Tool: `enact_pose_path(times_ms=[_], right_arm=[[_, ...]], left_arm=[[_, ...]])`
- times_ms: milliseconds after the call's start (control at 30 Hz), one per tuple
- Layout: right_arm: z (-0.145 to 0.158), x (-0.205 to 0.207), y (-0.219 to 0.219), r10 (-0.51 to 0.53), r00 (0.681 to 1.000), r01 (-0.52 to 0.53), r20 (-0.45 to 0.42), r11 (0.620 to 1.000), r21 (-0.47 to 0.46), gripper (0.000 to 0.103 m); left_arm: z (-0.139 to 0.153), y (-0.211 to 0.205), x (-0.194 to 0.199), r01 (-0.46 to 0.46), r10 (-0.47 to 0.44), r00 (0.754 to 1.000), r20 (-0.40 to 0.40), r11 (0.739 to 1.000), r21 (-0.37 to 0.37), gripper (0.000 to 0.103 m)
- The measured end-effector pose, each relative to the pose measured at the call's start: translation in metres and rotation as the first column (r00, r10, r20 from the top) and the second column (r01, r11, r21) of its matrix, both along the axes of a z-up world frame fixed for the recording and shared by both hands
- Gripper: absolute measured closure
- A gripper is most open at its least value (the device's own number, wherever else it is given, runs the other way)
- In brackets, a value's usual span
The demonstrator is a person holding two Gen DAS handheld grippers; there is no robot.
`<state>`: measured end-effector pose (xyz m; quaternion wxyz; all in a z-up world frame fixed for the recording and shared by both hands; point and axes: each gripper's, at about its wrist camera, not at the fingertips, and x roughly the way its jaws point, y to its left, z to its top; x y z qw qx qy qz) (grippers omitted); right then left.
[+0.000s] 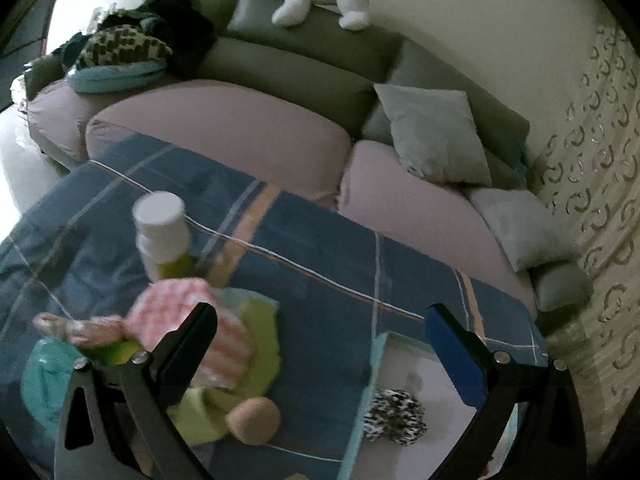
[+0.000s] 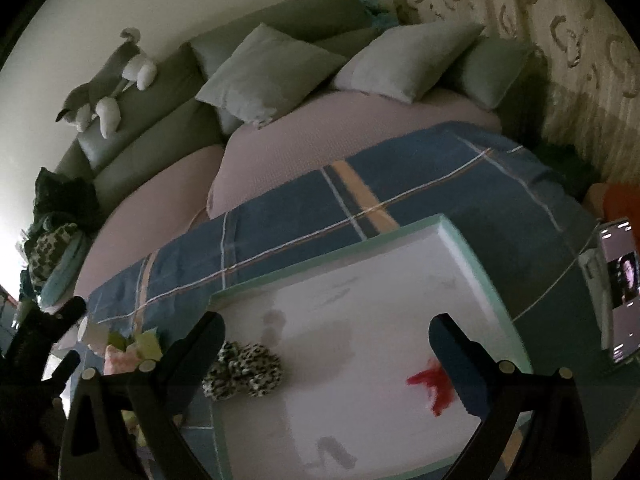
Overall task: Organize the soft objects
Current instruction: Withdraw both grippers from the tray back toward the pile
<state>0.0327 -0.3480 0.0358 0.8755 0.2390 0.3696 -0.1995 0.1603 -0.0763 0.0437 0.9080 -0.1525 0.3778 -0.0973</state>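
Left side of table: a teal cloth point(image 1: 38, 376) lies at the edge, partly under a lime-green cloth point(image 1: 256, 332) and a pink checked cloth point(image 1: 188, 312); all three are blurred.
Bottle: a white-capped bottle point(image 1: 162, 236) with a green lower part stands just behind the pink checked cloth.
Ball: a peach ball point(image 1: 254, 420) rests against the lime-green cloth's near edge.
Left tongs point(image 1: 320, 344): apart, holding nothing, above the blue plaid cover point(image 1: 328, 248) of the table between the cloth pile and the tray.
Tray point(image 2: 472, 248): white with a mint rim, to the right of the pile.
Scrunchie: a black-and-white spotted scrunchie point(image 2: 242, 370) lies in the tray's left part, near the rim.
Right tongs point(image 2: 326, 346): apart, empty, above the tray.
Red piece: a small red fluffy item point(image 2: 430, 382) lies in the tray's right part, touching or just beside the right finger; I cannot tell which.
Phone: a lit phone point(image 2: 618, 284) sits at the table's far right.
Behind: a sofa point(image 1: 224, 120) with grey cushions.
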Motion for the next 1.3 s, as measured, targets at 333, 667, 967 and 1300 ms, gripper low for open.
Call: enact_pose_path(times_ms=[333,667,967,1300], right_arm=[[-0.003,0.021,0.052,0.127,0.992,-0.127,-0.014,0.992,0.021,0.000],[-0.014,0.046,0.137,0.300,0.952,-0.302,-0.067,0.953,-0.012,0.000],[-0.036,0.056,0.202,0.438,0.887,-0.449,-0.142,0.892,-0.048,0.000],[-0.051,0.066,0.223,0.475,0.861,-0.491,-0.180,0.870,-0.053,0.000]], left_arm=[[0.019,0.089,-0.017,-0.159,0.155,0.987,0.048,0.983,0.095,0.000],[0.008,0.186,-0.033,-0.315,0.318,0.948,-0.015,0.944,0.101,0.000],[-0.004,0.238,-0.037,-0.376,0.382,0.923,-0.046,0.920,0.113,0.000],[-0.022,0.252,-0.027,-0.337,0.345,0.933,-0.099,0.937,0.093,0.000]])
